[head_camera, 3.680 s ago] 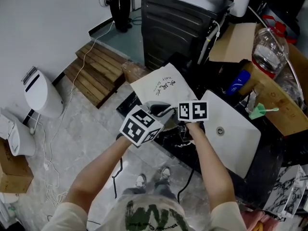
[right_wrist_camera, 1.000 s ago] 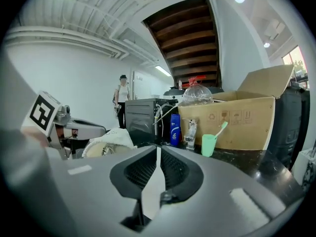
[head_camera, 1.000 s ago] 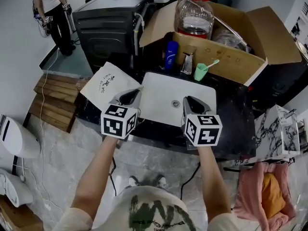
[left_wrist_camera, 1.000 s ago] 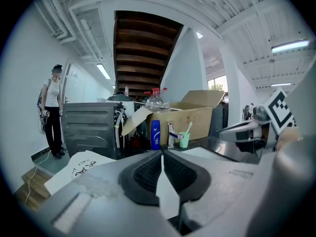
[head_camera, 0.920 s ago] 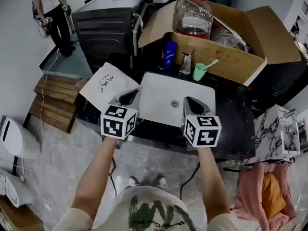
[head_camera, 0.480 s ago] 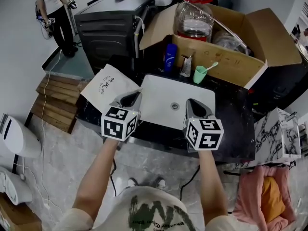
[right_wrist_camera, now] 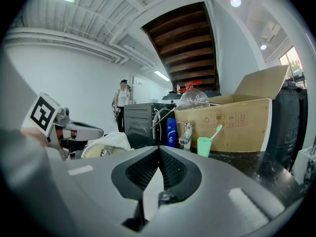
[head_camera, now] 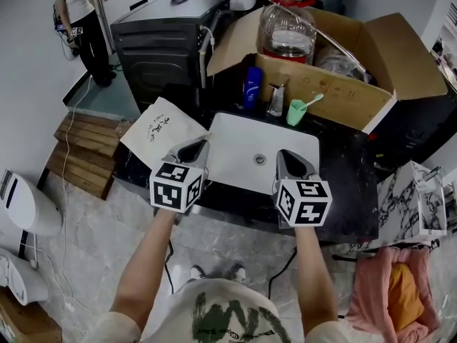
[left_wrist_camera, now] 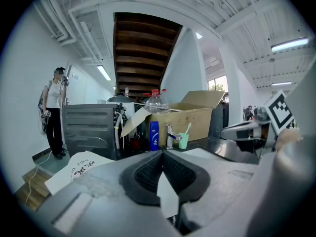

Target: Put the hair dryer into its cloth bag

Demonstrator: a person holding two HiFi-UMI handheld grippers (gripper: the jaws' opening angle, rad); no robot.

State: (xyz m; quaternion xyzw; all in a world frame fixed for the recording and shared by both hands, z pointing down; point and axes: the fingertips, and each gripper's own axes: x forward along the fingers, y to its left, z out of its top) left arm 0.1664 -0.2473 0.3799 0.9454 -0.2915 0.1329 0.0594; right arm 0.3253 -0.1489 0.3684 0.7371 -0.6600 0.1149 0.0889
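The white cloth bag (head_camera: 161, 128) with dark print lies on the left end of the dark counter, its mouth toward the sink. It also shows in the left gripper view (left_wrist_camera: 81, 169) and in the right gripper view (right_wrist_camera: 104, 146), where it looks bulged. No hair dryer shows plainly. My left gripper (head_camera: 201, 144) hovers just right of the bag, shut and empty. My right gripper (head_camera: 283, 154) hangs over the sink's front right, also shut with nothing between its jaws. Each gripper appears from the side in the other's view.
A white sink basin (head_camera: 235, 138) lies between the grippers. Behind it stand a blue bottle (head_camera: 251, 86), a faucet (head_camera: 275, 98), a green cup (head_camera: 295, 110) and an open cardboard box (head_camera: 335, 91). A black cabinet (head_camera: 161, 45) stands back left, with a person (head_camera: 78, 20) beyond it.
Both grippers have come away from the bag, where they were close together, and now sit apart at the sink's front. Over the last second they have hardly moved.
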